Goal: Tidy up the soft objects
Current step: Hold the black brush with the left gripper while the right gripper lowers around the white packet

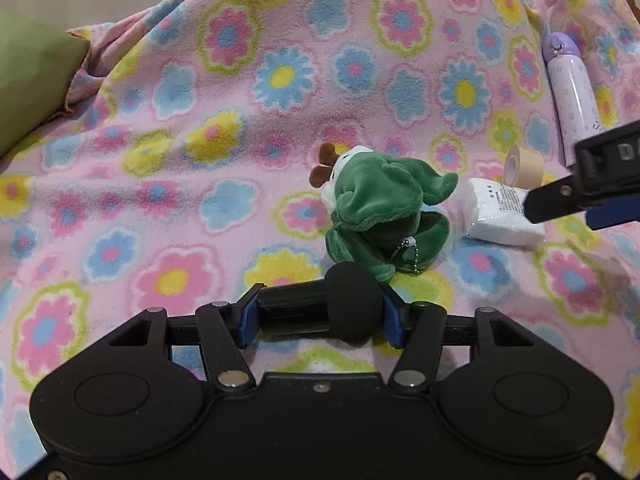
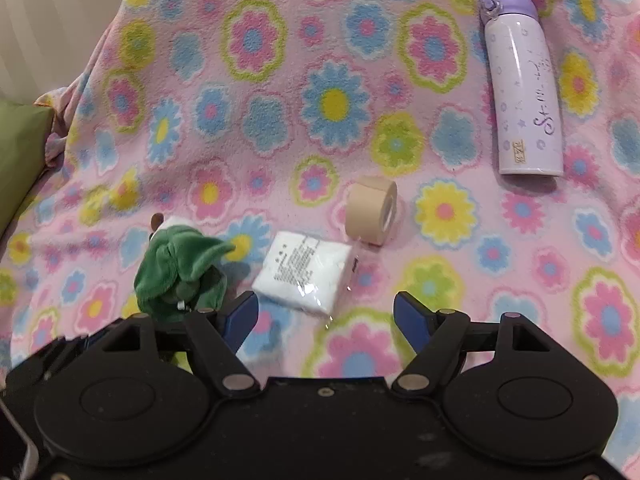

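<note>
The left gripper [image 1: 320, 312] is pinching a black foam ball [image 1: 354, 302] between its blue jaws, just in front of a green plush toy [image 1: 380, 216] lying on the flowered blanket [image 1: 160, 160]. The right gripper [image 2: 325, 320] is hovering with its jaws spread and nothing between them, just short of a white wrapped packet [image 2: 308, 270]. A beige tape roll [image 2: 372, 210] is lying beside that packet, and a lilac bottle [image 2: 522, 88] is lying well apart.
</note>
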A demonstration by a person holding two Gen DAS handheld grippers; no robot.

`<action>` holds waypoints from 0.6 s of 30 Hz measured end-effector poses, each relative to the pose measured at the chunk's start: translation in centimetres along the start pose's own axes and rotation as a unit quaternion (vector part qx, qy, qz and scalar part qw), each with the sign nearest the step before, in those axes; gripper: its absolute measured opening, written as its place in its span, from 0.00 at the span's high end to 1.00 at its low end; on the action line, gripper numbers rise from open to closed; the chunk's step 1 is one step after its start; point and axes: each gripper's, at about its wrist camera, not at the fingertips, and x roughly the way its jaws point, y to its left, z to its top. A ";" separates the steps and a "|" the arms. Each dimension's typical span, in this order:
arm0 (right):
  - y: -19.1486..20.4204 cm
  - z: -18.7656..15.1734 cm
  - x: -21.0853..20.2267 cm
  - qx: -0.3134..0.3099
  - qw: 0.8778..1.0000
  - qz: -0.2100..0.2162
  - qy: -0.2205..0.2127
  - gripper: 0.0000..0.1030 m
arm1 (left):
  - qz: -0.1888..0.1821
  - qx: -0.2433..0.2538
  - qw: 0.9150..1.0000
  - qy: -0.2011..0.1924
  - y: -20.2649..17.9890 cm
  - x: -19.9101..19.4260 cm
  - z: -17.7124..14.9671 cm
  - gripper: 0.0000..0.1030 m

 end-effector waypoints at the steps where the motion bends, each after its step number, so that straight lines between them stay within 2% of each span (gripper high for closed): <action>1: 0.2 0.1 0.3 0.000 1.000 -0.001 -0.001 0.27 | -0.001 -0.003 1.000 -0.001 0.1 0.0 0.0 0.46; 7: 1.4 0.6 2.0 0.005 1.000 -0.010 0.000 0.24 | 0.002 -0.003 1.000 -0.006 0.0 0.0 -0.2 0.46; 18: 2.9 1.2 5.1 -0.008 0.999 -0.044 0.021 0.24 | 0.001 -0.005 1.000 -0.006 0.0 0.0 -0.2 0.46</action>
